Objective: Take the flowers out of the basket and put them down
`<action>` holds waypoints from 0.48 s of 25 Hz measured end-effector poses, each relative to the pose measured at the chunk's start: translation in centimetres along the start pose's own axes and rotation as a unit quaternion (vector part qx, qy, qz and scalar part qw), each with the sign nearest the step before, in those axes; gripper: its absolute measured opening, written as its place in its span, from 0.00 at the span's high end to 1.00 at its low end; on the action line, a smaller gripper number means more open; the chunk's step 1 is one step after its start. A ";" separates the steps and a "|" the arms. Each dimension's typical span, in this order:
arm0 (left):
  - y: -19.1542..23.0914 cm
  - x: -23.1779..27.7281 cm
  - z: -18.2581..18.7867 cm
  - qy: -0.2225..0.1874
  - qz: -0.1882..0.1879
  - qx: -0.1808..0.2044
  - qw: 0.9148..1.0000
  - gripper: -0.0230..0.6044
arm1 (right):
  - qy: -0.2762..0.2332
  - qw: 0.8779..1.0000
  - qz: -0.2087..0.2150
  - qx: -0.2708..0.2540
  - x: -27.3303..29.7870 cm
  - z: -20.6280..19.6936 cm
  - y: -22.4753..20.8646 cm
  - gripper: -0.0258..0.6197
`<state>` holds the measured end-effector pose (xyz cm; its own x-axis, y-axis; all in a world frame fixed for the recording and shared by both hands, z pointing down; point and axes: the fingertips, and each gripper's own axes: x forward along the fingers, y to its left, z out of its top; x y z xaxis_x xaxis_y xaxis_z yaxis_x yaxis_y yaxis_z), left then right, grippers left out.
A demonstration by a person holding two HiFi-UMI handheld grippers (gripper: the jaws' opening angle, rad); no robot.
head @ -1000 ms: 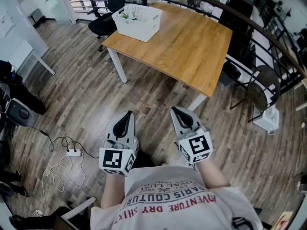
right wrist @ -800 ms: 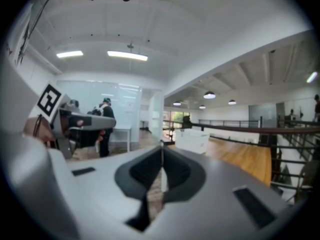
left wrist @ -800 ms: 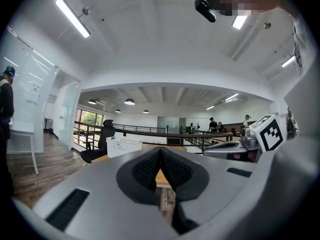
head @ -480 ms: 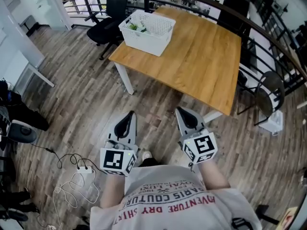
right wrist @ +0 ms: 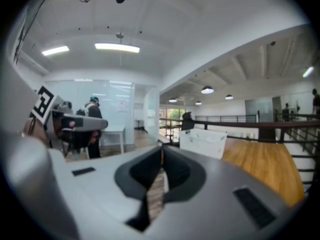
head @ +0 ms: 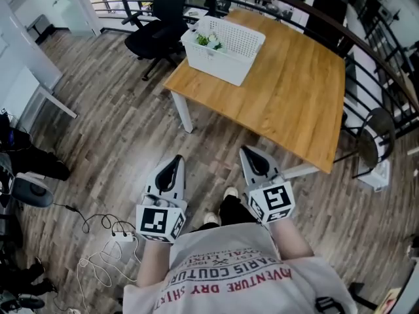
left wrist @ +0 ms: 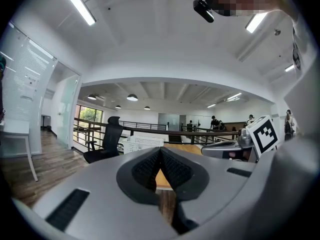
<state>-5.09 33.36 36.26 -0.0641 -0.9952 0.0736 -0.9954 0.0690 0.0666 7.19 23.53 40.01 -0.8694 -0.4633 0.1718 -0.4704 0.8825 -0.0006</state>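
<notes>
Right now the left gripper [head: 176, 158] and right gripper [head: 246, 152] are hovering side by side over the wood floor [head: 111, 129], short of the table [head: 294, 103], each with its jaws pressed together on nothing. The flowers [head: 208, 40] are lying inside the white basket [head: 226, 70], which is sitting at the table's far left corner.

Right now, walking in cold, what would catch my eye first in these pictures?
Probably the white basket with flowers in it, at the far left corner of the wooden table. Then the left hand-held gripper and right hand-held gripper, both shut and empty, held side by side over the plank floor, short of the table.
</notes>
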 end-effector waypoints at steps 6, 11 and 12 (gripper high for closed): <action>4.9 4.5 0.2 -0.004 0.024 -0.005 1.000 0.92 | 0.001 1.000 0.023 -0.010 7.4 0.8 -1.6 0.91; 8.5 10.5 0.5 -0.004 0.035 0.001 0.999 0.92 | -0.001 0.999 0.032 -0.011 14.0 1.4 -5.2 0.91; 9.3 12.1 0.8 -0.006 0.037 0.001 0.999 0.92 | -0.002 0.999 0.034 -0.011 15.5 1.8 -6.2 0.91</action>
<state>-15.21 21.90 36.94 -0.1391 -0.9881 0.0655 -0.9879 0.1430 0.0594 -3.63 10.77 40.90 -0.9000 -0.4020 0.1683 -0.4062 0.9137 0.0103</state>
